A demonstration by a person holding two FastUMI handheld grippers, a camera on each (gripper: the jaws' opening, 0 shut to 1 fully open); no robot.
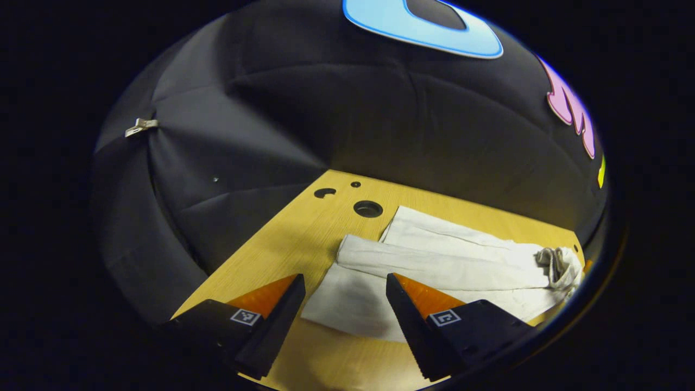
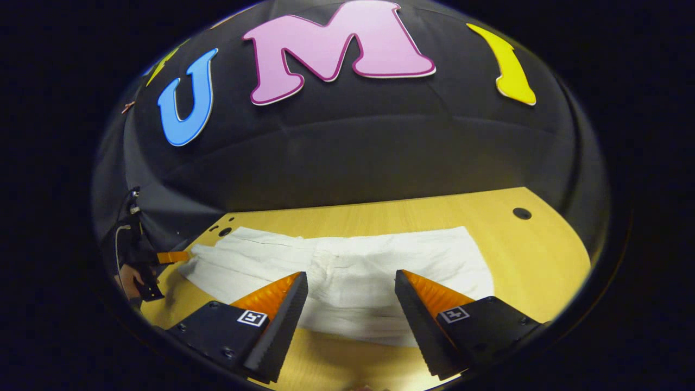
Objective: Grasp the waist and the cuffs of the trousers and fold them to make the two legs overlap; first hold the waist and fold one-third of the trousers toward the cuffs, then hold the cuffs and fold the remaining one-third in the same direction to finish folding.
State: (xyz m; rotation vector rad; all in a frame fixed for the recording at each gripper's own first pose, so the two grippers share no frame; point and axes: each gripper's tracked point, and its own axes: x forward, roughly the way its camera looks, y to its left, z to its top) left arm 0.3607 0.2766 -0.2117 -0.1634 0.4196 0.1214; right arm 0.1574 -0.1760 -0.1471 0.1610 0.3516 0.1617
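Right claw [image 2: 347, 304] wide above trousers [image 2: 347, 271]

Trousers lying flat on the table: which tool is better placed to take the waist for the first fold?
Probably the right tool. It is open and faces the wide end of the trousers, likely the waist. The left tool, also open, faces the narrow leg ends, so it suits the cuffs.

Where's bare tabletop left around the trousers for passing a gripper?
Bare wood lies right of the white cloth trousers, toward the round hole in the yellow wooden table, and in a strip between trousers and booth wall. It is tighter by three holes at the far left corner, where the left gripper sits.
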